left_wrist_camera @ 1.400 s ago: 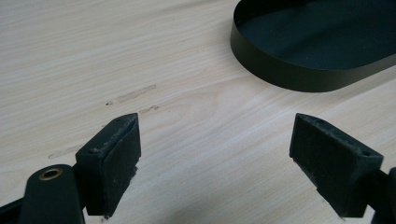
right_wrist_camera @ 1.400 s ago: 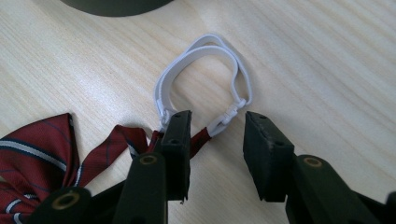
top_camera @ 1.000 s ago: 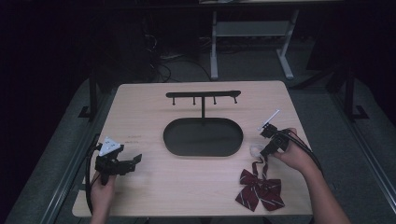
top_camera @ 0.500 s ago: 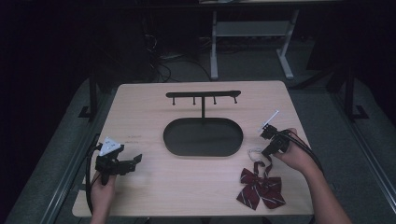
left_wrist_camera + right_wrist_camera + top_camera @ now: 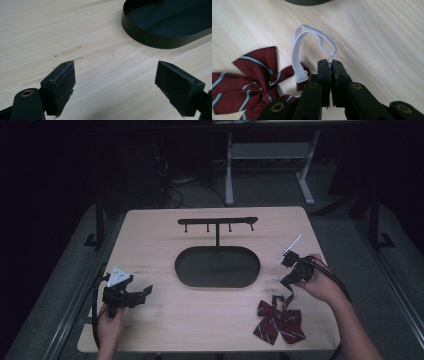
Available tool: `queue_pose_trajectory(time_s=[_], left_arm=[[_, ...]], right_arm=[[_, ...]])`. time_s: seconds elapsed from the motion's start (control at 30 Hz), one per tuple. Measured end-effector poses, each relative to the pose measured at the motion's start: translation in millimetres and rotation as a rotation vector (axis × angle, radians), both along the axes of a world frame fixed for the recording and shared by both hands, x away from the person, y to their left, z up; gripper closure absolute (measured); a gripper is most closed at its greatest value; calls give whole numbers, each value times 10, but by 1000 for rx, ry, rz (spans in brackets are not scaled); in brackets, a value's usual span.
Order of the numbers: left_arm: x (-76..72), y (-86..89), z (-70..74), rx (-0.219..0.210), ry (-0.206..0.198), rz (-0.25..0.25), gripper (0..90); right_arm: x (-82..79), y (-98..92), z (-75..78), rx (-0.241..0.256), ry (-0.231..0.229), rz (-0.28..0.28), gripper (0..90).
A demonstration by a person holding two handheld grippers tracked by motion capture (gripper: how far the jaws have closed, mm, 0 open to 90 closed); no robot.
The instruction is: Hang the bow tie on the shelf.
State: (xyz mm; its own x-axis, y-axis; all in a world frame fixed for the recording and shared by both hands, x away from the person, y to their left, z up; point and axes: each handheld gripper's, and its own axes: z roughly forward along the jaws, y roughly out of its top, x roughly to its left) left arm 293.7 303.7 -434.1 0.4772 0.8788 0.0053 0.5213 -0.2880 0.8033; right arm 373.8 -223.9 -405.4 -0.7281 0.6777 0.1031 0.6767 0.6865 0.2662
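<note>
From above, we see the bow tie on the table near its right front corner, our right gripper just above it. Our left gripper stands spread wide over bare wood beside the black tray. Our right gripper pinches the white strap at its clip.

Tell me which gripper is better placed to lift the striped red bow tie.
The right gripper: its jaws are shut on the white elastic strap of the striped red bow tie. The left gripper sits open across the wooden table.
</note>
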Motion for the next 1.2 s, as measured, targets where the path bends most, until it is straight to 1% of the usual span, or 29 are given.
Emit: queue_pose_trajectory(time_s=[0.03,0.07,0.2,0.23,0.27,0.37,0.43,0.47,0.6,0.77,0.8,0.9,0.93,0.97,1.07,1.17,1.2], left_arm=[[0,0,0,0,0,0,162],[1,1,0,3,1,-2,163],[0,0,-1,1,-1,-1,163],[0,0,-1,1,-1,-1,163],[-1,-2,-1,1,0,-1,163],[-1,-7,-1,1,-1,-1,163],[-2,-7,2,4,3,-2,163],[0,-9,0,4,2,-2,163],[1,-5,-5,0,-1,-1,163],[1,-5,-4,-1,-1,-1,163],[0,-8,-3,1,0,-2,163],[-2,-8,1,4,3,-3,163],[-1,-7,-3,1,0,-2,163],[-1,-7,-3,1,0,-2,163],[-1,-3,-4,1,0,0,163],[-5,-12,-3,-6,-3,5,163],[-6,-14,-3,-7,-3,5,163]], right_arm=[[0,0,0,0,0,0,862],[-7,-3,40,24,4,14,862],[-22,-4,132,64,7,34,861],[-22,-4,132,64,7,34,861],[-38,3,181,87,0,49,861],[-74,34,249,102,-6,68,861],[-83,46,269,105,-7,76,861],[-97,68,309,101,-12,86,861],[-115,101,383,108,-20,108,862],[-142,135,459,106,-31,120,862],[-155,150,497,107,-38,126,862],[-161,164,527,109,-45,136,862],[-168,180,565,111,-49,143,862],[-168,180,565,111,-49,143,862],[-172,212,647,119,-59,152,862],[-170,227,684,120,-63,159,862],[-172,246,718,118,-66,162,862]])
